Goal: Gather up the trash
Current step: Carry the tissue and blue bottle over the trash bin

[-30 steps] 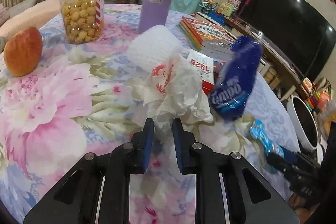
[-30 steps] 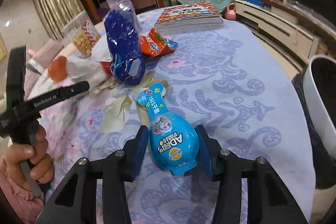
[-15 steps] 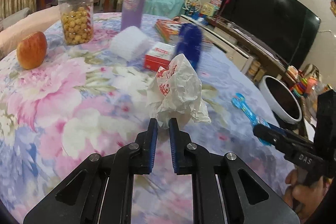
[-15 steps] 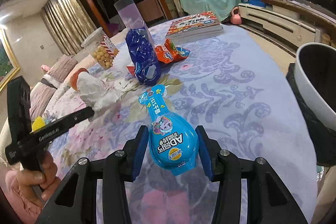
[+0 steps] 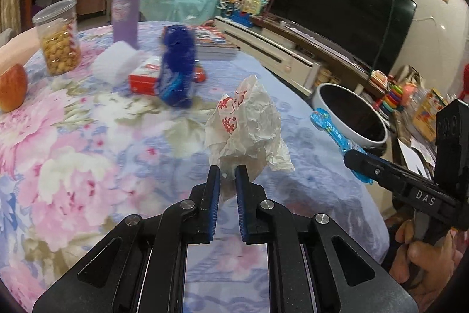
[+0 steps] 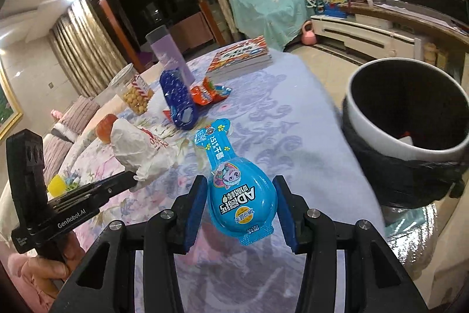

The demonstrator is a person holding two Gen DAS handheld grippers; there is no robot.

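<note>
My left gripper (image 5: 227,170) is shut on a crumpled white paper wrapper with red print (image 5: 249,126), held above the flowered tablecloth (image 5: 73,154). The same wrapper (image 6: 133,147) shows at the left of the right wrist view. My right gripper (image 6: 240,188) is shut on a bright blue bottle-shaped snack pack (image 6: 239,189), lifted off the table; its blue neck (image 5: 331,128) also shows in the left wrist view. A white bin lined with a black bag (image 6: 404,119) stands just past the table's right edge, also seen from the left as the bin (image 5: 354,115).
On the table stand a blue crinkled bag (image 5: 177,69), a red and white box (image 5: 145,75), an orange snack packet (image 6: 206,93), a jar of yellow balls (image 5: 58,38), a purple tumbler (image 5: 124,12), an apple (image 5: 11,87) and stacked books (image 6: 241,56). A television (image 5: 343,5) lines the wall.
Both grippers have swung with their loads away from the table's middle toward the bin, which now looms larger. The left jaws drew tight on the paper wrapper and lifted it.
</note>
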